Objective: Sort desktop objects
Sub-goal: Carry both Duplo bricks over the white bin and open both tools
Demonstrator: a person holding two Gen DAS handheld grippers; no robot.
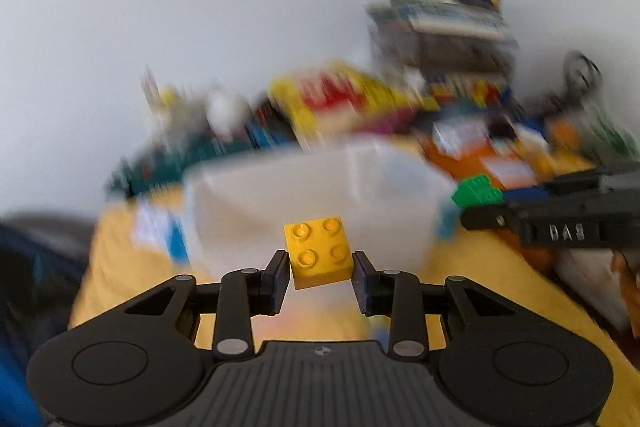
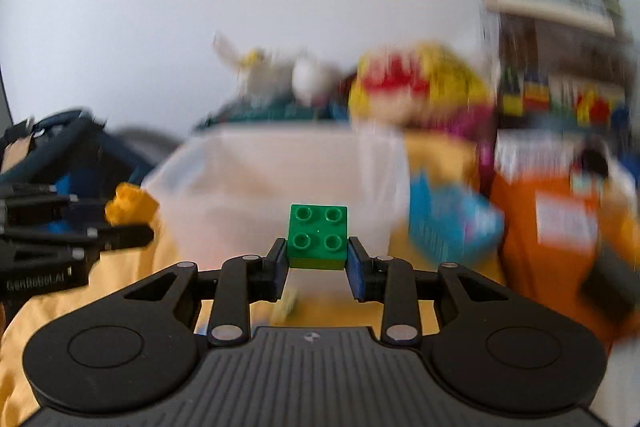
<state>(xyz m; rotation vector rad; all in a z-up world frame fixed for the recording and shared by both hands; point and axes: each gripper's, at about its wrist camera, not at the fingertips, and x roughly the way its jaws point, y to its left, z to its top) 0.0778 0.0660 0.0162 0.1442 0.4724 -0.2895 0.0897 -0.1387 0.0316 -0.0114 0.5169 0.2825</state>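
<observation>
My left gripper [image 1: 321, 269] is shut on a yellow four-stud brick [image 1: 319, 251], held in the air above the yellow cloth. My right gripper [image 2: 317, 259] is shut on a green four-stud brick [image 2: 317, 241]. A clear plastic bin [image 1: 304, 195] stands just beyond both bricks, seen in the right wrist view too as the bin [image 2: 276, 183]. The right gripper with its green brick [image 1: 478, 191] shows at the right edge of the left wrist view. The left gripper with its yellow brick [image 2: 130, 207] shows at the left edge of the right wrist view. Both views are blurred by motion.
A yellow cloth [image 1: 132, 275] covers the table. Behind the bin lies a blurred pile of toys, a yellow-and-red packet [image 2: 416, 87] and stacked boxes [image 1: 444, 23]. A blue box [image 2: 452, 223] and an orange item [image 2: 552, 227] sit right of the bin. A dark bag [image 2: 68, 147] lies at left.
</observation>
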